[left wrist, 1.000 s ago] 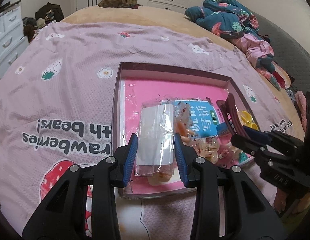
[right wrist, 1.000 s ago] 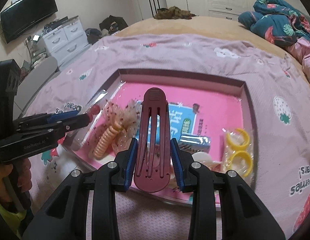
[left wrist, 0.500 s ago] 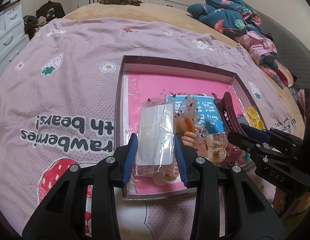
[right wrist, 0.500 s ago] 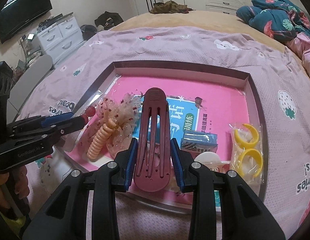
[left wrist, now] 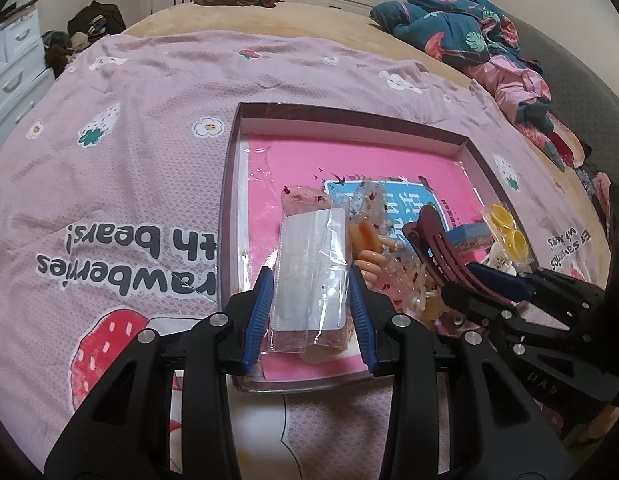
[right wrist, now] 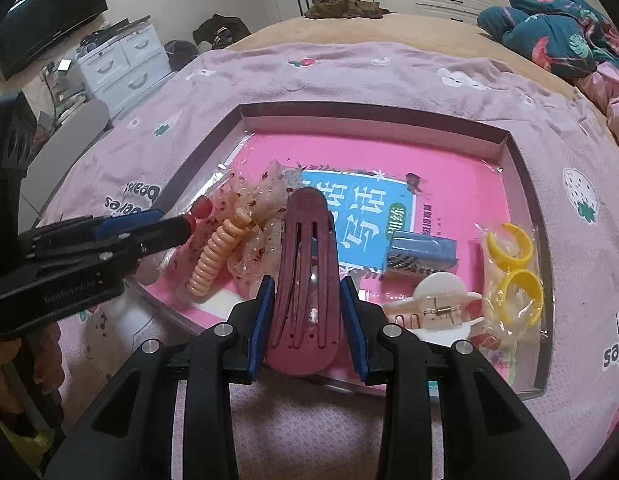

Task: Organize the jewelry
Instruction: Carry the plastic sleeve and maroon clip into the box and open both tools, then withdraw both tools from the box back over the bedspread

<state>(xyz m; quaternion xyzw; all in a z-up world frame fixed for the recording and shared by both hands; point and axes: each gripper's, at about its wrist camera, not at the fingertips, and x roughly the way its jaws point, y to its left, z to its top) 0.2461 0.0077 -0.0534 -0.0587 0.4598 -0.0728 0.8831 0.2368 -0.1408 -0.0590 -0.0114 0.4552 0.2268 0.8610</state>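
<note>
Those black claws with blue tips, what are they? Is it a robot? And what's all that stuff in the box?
No robot: a person holds two grabber tools, each carrying a camera that looks along its fingers. One picture comes from the left gripper, which squeezes a clear plastic packet. The other comes from the right gripper, which squeezes a dark red hair clip. Both hang over a shallow box lying on a pink strawberry blanket. Inside lie a peach spiral hair tie, yellow rings in a bag and a white claw clip.
</note>
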